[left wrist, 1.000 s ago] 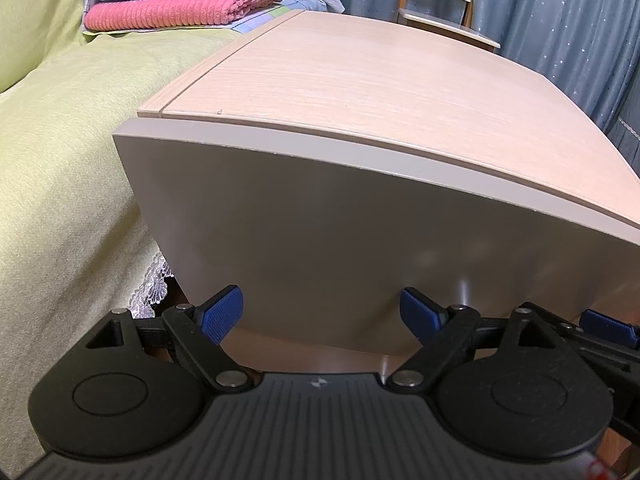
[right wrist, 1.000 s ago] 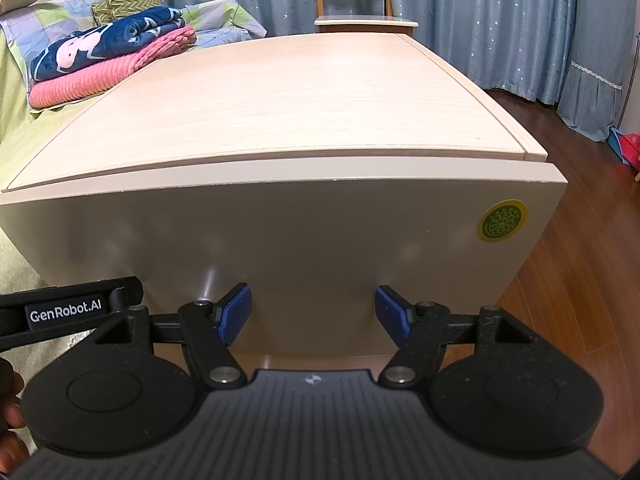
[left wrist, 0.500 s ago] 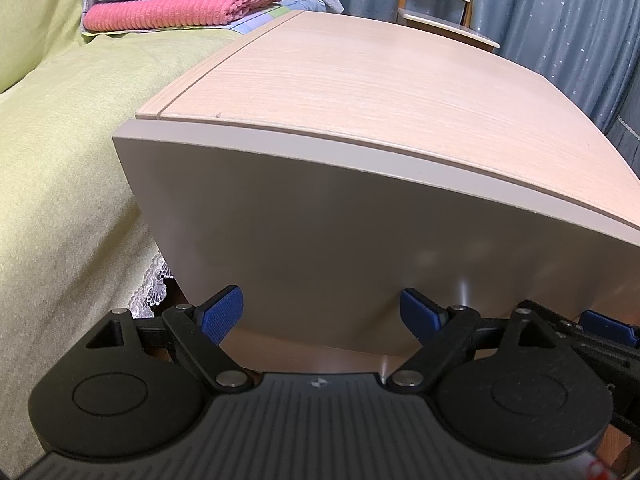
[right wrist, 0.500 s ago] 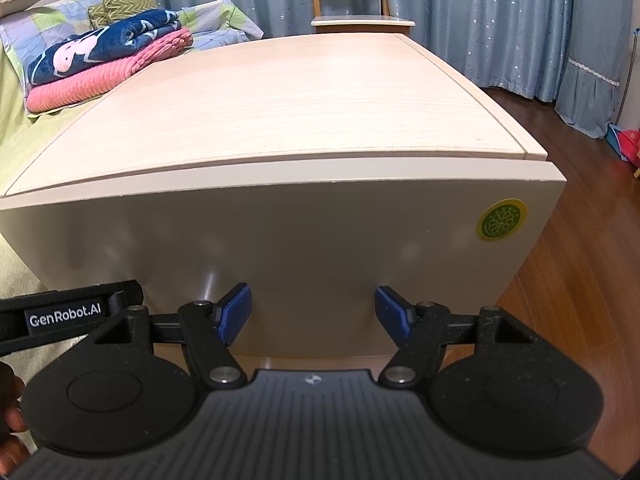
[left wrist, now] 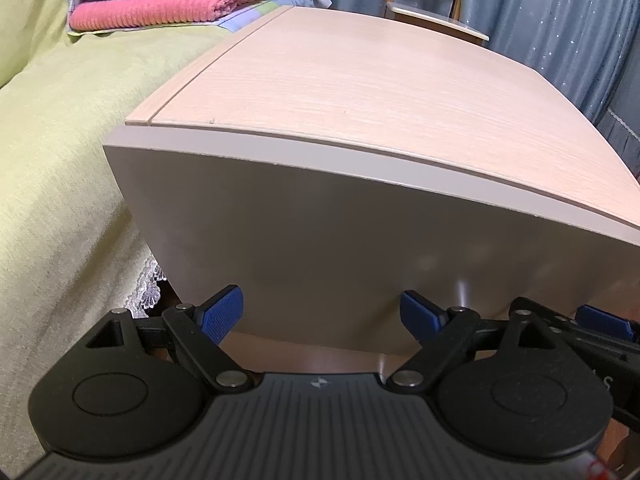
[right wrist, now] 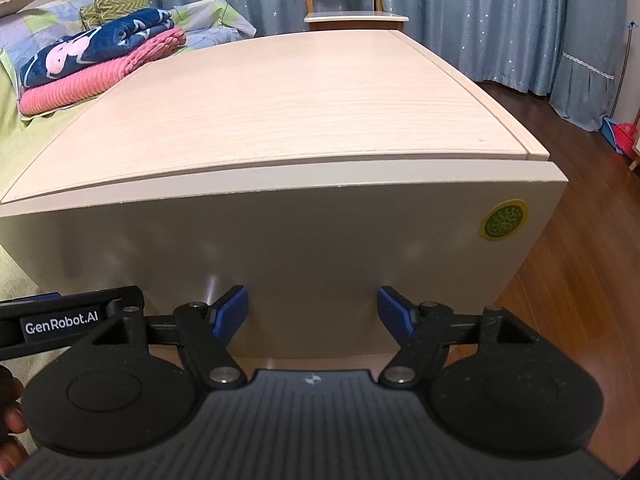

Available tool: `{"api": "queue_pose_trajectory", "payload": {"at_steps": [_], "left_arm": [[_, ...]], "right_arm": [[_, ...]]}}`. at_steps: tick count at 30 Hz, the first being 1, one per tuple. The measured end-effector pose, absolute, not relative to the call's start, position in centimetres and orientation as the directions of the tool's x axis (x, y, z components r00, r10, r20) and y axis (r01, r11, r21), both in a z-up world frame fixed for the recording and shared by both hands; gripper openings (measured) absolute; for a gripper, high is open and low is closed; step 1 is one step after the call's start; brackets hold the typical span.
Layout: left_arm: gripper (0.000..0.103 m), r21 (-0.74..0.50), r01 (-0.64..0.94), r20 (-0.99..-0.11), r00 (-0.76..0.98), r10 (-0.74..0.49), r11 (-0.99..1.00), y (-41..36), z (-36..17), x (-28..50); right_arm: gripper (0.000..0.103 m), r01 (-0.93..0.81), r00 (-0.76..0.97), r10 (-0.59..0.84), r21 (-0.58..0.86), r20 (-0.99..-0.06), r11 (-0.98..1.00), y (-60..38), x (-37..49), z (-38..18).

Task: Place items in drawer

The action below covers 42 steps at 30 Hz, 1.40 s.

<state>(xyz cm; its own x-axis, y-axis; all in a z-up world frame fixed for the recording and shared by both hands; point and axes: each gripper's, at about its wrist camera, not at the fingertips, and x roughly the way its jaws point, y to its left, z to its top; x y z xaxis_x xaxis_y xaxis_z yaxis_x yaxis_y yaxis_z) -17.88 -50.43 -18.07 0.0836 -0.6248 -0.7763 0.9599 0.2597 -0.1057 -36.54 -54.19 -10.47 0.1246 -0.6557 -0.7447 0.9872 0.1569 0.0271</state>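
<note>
The drawer front (left wrist: 360, 240) of the pale wooden cabinet (right wrist: 280, 108) is seen closed, directly ahead of both tools. The left gripper (left wrist: 322, 312) is held with its blue pads spread wide at the panel's lower edge, clamped on nothing. The right gripper (right wrist: 312, 308) is likewise held apart and empty just beside it, below the green sticker (right wrist: 502, 220).
</note>
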Motion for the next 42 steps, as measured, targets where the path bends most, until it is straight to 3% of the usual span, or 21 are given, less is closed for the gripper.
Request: {"api": "queue_pose_trajectory", "payload": {"at_steps": [6, 10, 15, 20, 25, 31, 35, 38, 42], "left_arm": [[0.087, -0.116, 0.955, -0.780, 0.082, -0.621, 0.272, -49.6, -17.5, -17.7], [0.088, -0.105, 0.946, -0.806, 0.099, -0.584, 0.305, -47.7, -15.5, -17.4], [0.092, -0.129, 0.923, -0.812, 0.112, -0.573, 0.363, -44.3, -12.0, -17.0], [0.097, -0.125, 0.909, -0.795, 0.149, -0.588, 0.399, -41.2, -8.8, -17.7], [0.098, 0.011, 0.921, -0.771, 0.255, -0.584, 0.389, -39.1, -5.9, -19.9], [0.100, 0.182, 0.905, -0.687, 0.397, -0.609, 0.384, -36.3, -2.8, -23.1], [0.100, 0.164, 0.909, -0.668, 0.388, -0.634, 0.384, -34.9, -1.1, -24.0], [0.100, 0.148, 0.912, -0.665, 0.378, -0.645, 0.383, -34.0, 0.1, -24.3], [0.100, 0.159, 0.909, -0.650, 0.390, -0.652, 0.384, -33.0, 1.4, -25.0]], "right_arm": [[0.074, 0.981, 0.173, -0.576, 0.086, -0.799, 0.175, -54.0, -37.2, -9.8], [0.090, 0.980, 0.178, -0.587, 0.089, -0.790, 0.176, -52.8, -38.7, -7.9], [0.102, 0.975, 0.197, -0.595, 0.089, -0.780, 0.205, -51.6, -39.6, -5.2], [0.102, 0.968, 0.216, -0.602, 0.089, -0.769, 0.234, -50.5, -40.5, -2.4], [0.102, 0.964, 0.207, -0.633, 0.044, -0.746, 0.264, -49.2, -40.6, 0.3], [0.102, 0.956, 0.216, -0.750, -0.020, -0.625, 0.291, -46.3, -41.1, 3.7], [0.102, 0.951, 0.300, -0.809, 0.088, -0.505, 0.297, -44.4, -43.3, 5.7], [0.102, 0.943, 0.333, -0.810, 0.164, -0.483, 0.289, -43.6, -45.4, 6.5], [0.102, 0.949, 0.303, -0.795, 0.092, -0.525, 0.301, -43.2, -45.7, 7.0]]}}
